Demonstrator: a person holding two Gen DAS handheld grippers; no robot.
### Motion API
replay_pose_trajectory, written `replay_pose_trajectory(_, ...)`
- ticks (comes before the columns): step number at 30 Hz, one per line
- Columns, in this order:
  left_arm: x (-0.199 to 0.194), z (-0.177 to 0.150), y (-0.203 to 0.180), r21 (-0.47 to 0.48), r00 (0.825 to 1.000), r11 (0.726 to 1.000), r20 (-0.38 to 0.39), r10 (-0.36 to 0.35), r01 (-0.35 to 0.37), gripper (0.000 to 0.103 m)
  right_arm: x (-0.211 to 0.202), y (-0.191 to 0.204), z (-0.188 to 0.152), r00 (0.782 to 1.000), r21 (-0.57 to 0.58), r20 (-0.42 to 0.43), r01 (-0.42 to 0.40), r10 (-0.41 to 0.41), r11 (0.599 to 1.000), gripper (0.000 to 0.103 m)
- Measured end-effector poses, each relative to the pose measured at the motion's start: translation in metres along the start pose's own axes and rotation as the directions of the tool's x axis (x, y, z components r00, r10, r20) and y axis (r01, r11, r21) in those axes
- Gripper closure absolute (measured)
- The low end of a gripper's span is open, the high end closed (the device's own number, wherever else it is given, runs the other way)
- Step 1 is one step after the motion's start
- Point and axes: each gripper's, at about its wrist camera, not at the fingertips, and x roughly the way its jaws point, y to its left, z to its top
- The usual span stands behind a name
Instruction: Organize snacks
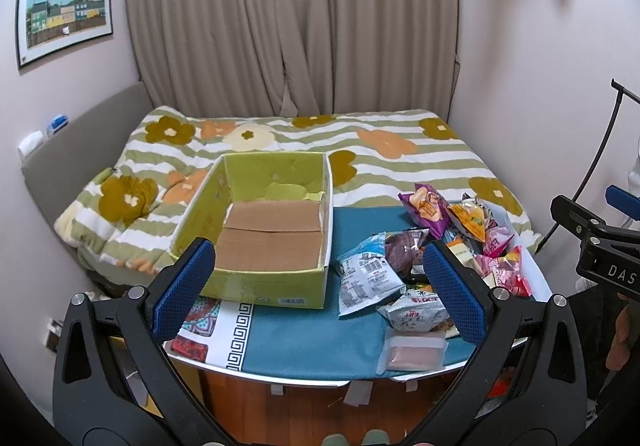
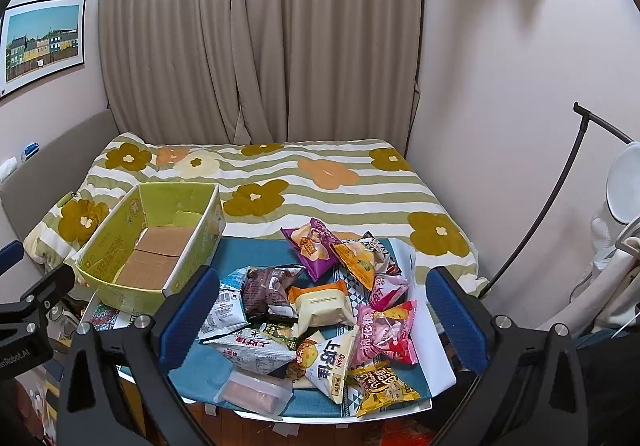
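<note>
We hold our left gripper (image 1: pixel 320 290) level and forward, its two blue-padded fingers (image 1: pixel 182 292) spread wide with nothing between them. Our right gripper (image 2: pixel 324 310) is posed the same way, jaws wide apart and unloaded, its blue pads (image 2: pixel 456 312) angled outward. In the left wrist view, the black body of our right gripper (image 1: pixel 600 246) shows at the right edge, beside a bit of our right hand (image 1: pixel 620 342). In the right wrist view, our left gripper (image 2: pixel 28 310) juts in from the left edge.
</note>
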Motion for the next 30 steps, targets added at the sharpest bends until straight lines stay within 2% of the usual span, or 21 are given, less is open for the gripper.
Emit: replay_pose_trajectory(30,0.0019,0.0014,-0.0081,0.013,1.0,1.0,-0.005,0.003,-0.003,0.0,0.003,-0.0023,-0.0033,1.0,0.003,-0.012,-0.014,0.014,1.0,0.0)
